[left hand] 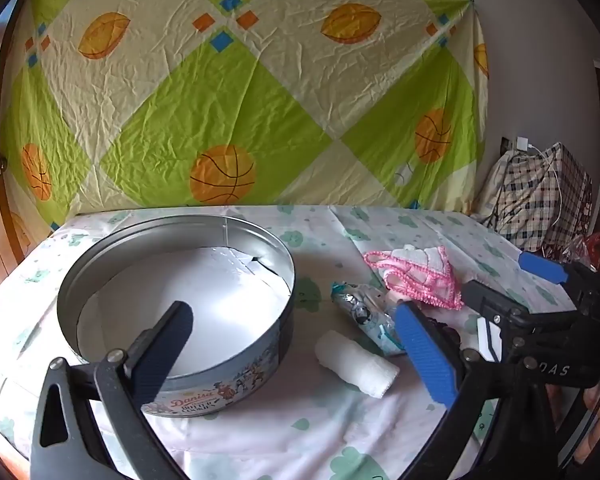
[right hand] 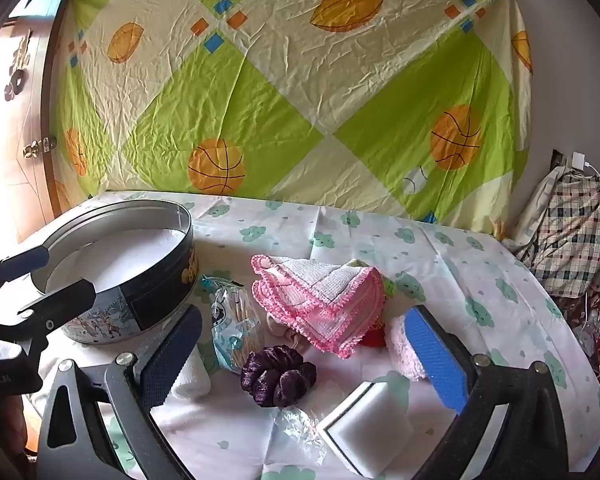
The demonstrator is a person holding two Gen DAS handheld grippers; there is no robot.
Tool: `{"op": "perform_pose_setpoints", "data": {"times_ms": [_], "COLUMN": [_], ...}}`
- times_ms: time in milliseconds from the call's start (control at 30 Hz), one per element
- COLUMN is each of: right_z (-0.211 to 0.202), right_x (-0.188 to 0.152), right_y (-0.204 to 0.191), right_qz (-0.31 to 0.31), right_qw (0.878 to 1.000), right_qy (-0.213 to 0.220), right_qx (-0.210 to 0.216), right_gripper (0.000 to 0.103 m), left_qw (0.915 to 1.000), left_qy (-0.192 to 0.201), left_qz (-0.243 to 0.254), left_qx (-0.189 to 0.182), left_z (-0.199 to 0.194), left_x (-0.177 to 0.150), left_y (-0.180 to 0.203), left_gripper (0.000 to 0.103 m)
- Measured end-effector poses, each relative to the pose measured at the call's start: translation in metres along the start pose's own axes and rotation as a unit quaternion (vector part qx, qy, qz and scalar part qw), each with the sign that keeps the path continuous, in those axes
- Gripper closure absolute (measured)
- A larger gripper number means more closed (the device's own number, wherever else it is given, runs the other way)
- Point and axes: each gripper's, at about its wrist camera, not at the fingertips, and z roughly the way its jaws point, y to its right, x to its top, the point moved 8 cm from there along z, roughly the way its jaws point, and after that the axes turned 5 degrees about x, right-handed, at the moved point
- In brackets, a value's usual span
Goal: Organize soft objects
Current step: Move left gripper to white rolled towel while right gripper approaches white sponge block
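Observation:
A round metal cookie tin (left hand: pixel 220 376) stands open on the left, with only white lining inside. To its right lie a white rolled cloth (left hand: pixel 356 362), a plastic packet of swabs (left hand: pixel 362 314) and a folded pink-edged cloth (left hand: pixel 416 276). My left gripper (left hand: pixel 296 356) hangs open over the tin's near wall and the roll, touching neither. In the right wrist view a purple scrunchie (right hand: pixel 278 376), a white sponge block (right hand: pixel 364 428) and a pink fluffy cloth (right hand: pixel 404 352) lie under my right gripper (right hand: pixel 304 360), which is open and holds nothing.
A cloud-print sheet covers the table (right hand: pixel 460 264). A green and cream ball-print sheet (left hand: pixel 240 100) hangs behind it. A checked bag (left hand: pixel 540 196) with a white cable sits at the far right. A wooden door (right hand: pixel 24 140) stands at the left.

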Motion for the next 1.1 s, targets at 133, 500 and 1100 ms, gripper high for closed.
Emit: {"op": "perform_pose_setpoints", "data": {"times_ms": [133,500,1100], "right_z": [-0.001,-0.002,-0.001], "right_x": [0.0,-0.003,-0.011], "right_y": [0.0,0.002,0.01], "right_qz": [0.0,0.003,0.018], "right_qw": [1.0,1.0,1.0], "right_qy": [0.0,0.001,-0.001], "right_qx": [0.0,0.002,0.006], "right_gripper": [0.001,0.001,0.001], "left_qw": [0.9998,1.0,0.9999], "left_qy": [-0.006,-0.007,-0.016], "left_qz": [-0.014,-0.005,0.003], "left_qx": [-0.009,-0.003,-0.002], "left_z": [0.0,0.003,0.013], "left_x": [-0.001,-0.004,-0.016], "left_y": [0.0,0.002,0.007], "left_gripper": [0.001,0.001,0.001]}}
